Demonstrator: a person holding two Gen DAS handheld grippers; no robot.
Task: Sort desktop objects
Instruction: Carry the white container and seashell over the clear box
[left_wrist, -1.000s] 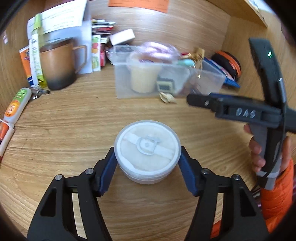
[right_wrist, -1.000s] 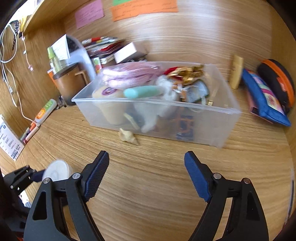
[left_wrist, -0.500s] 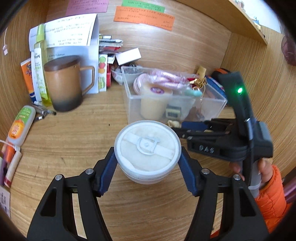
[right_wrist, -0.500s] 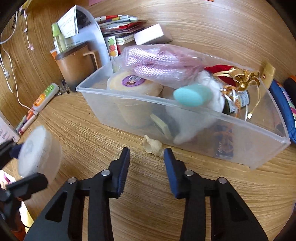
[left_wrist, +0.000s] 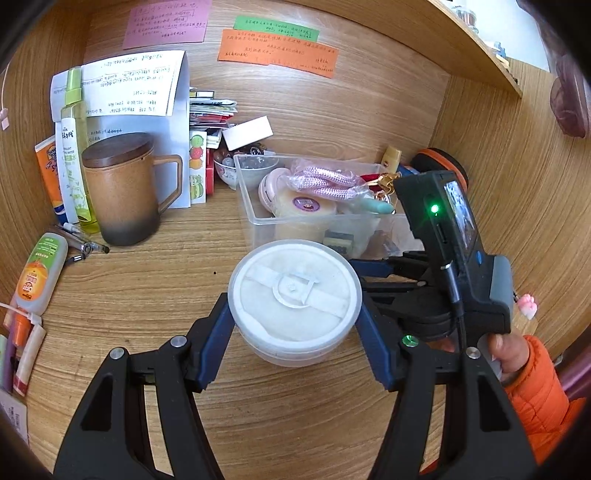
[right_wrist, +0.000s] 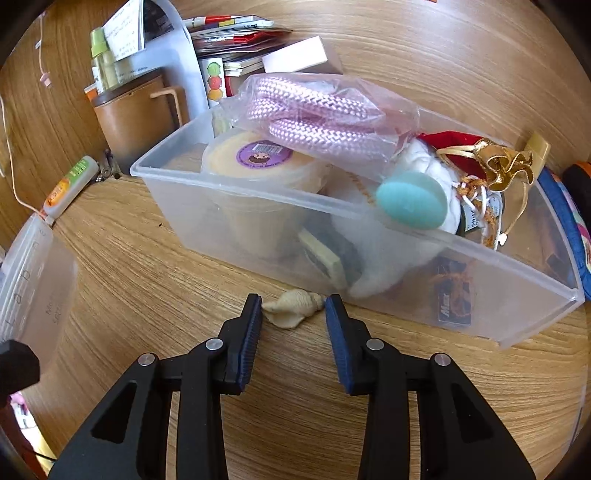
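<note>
Clamped between the blue pads of the left gripper (left_wrist: 295, 321), at the centre of the left wrist view, a round white container (left_wrist: 294, 300) is held above the wooden desk (left_wrist: 147, 280). Behind it, right of centre, a clear plastic bin (left_wrist: 258, 218) filled with items is seen, and a brown mug (left_wrist: 123, 188) stands at the left. At the right edge, the right gripper's black body is gripped by a hand (left_wrist: 508, 352) in an orange sleeve

In the right wrist view, the right gripper (right_wrist: 293, 310) is seen just below centre, its jaws having just been narrowed around a small cream shell (right_wrist: 293, 306) that lies on the desk just in front of the bin (right_wrist: 406, 236); both pads are touching the shell's ends
</note>
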